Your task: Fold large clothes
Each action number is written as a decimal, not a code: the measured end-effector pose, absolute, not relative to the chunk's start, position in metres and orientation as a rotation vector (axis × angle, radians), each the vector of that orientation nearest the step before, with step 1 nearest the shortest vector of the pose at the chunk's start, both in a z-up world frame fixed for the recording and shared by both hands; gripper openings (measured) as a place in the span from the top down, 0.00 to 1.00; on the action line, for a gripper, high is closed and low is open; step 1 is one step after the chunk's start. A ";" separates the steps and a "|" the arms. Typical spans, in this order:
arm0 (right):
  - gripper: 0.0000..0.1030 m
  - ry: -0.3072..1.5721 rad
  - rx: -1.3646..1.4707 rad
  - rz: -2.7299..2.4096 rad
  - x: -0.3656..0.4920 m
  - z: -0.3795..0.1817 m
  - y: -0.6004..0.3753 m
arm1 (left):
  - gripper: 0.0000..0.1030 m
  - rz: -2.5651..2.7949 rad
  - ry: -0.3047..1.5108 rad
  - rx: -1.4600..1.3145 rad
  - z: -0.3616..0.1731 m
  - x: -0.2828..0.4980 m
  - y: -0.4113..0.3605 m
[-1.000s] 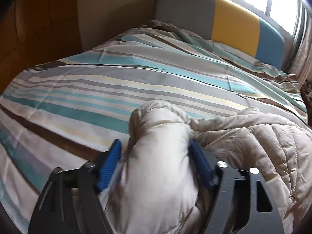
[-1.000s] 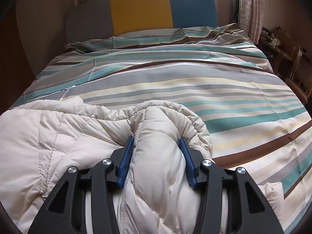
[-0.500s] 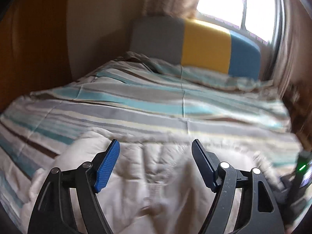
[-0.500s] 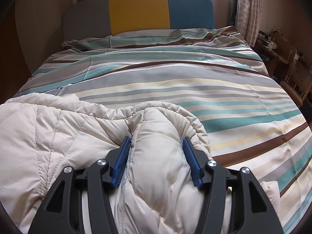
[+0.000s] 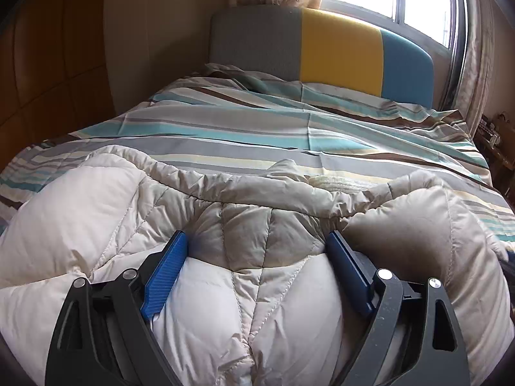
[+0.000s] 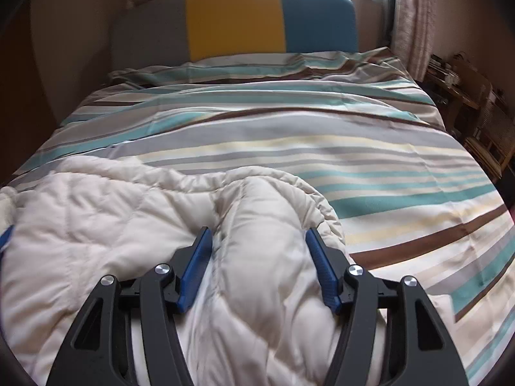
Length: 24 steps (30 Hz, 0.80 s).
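Observation:
A cream quilted down jacket [image 5: 96, 212] lies bunched across the near end of a striped bed [image 5: 257, 128]. My left gripper [image 5: 256, 236] sits low over the jacket's middle. Its jaws are opening wide, and puffy fabric bulges up between the blue pads without being pinched. In the right wrist view the jacket [image 6: 96, 225] spreads to the left. My right gripper [image 6: 257, 231] still has a thick rolled fold at the jacket's right end between its pads, and its jaws are opening. One blue pad [image 6: 5, 236] of the left gripper shows at the left edge.
The striped cover [image 6: 354, 148] stretches away to a grey, yellow and blue headboard [image 5: 338, 51] under a bright window. Wooden panelling [image 5: 48, 64] stands on the left of the bed. A cluttered wooden shelf [image 6: 476, 103] stands on its right.
My left gripper let go of the fold it held, swung right across the bed and now rests, wider, over the jacket's middle. The right gripper's jaws widened around its fold and rose slightly.

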State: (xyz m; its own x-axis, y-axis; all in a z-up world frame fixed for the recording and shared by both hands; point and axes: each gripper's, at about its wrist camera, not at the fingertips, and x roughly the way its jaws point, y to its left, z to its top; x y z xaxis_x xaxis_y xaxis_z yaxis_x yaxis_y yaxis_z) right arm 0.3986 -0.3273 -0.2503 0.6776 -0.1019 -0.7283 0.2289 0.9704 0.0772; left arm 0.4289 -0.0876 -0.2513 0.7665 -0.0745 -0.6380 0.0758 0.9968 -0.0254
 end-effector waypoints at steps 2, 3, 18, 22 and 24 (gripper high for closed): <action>0.40 0.757 0.178 -0.159 0.388 -0.230 -0.320 | 0.15 -0.080 0.694 0.004 -0.251 0.429 -0.088; 0.39 0.729 0.194 -0.141 0.382 -0.218 -0.313 | 0.15 -0.078 0.695 0.006 -0.251 0.429 -0.088; 0.31 0.763 0.156 -0.107 0.424 -0.263 -0.258 | 0.14 -0.036 0.699 0.064 -0.251 0.427 -0.098; 0.29 0.748 0.145 -0.122 0.425 -0.269 -0.255 | 0.14 -0.021 0.704 0.081 -0.253 0.430 -0.101; 0.29 0.747 0.151 -0.121 0.425 -0.271 -0.257 | 0.13 -0.016 0.709 0.087 -0.254 0.431 -0.102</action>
